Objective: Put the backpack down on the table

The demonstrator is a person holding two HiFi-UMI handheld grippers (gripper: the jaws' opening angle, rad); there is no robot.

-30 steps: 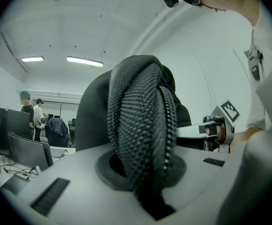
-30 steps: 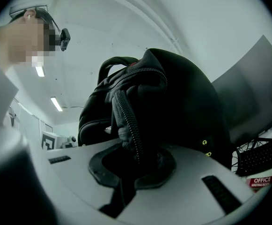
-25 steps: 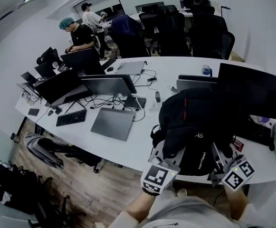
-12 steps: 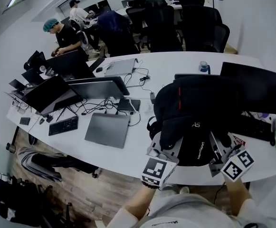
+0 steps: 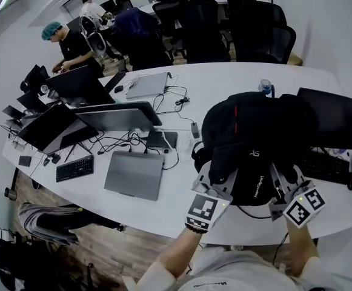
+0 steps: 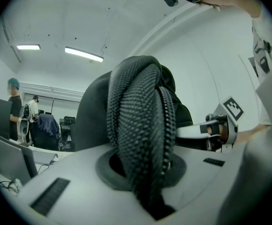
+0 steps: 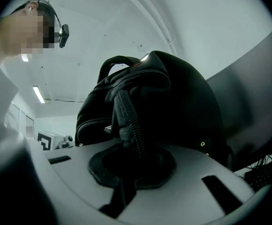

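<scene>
both grippers have carried the backpack (image 5: 254,144) further in over the table (image 5: 163,202), away from its near edge, since a second ago. nearest the person, the left gripper (image 5: 214,176) is clamped on a mesh shoulder strap (image 6: 138,121), which runs up from between its nearly closed jaws. the right gripper (image 5: 283,177) is likewise closed on the other strap (image 7: 128,121), a darker band with a ribbed edge. the two sit side by side, level, pointing away from the person.

the backpack lies straight ahead of both grippers, its strap side facing them, its long axis standing roughly upright and its top leaning away. neither hand is nearer; each has one strap. its base looks to be at or just above the tabletop, though whether it bears weight there i cannot tell, so the move left seems to be straight down, then letting go. just beyond on the right stand a dark monitor (image 5: 339,117) and a keyboard (image 5: 327,165), close enough to crowd the bag.
</scene>
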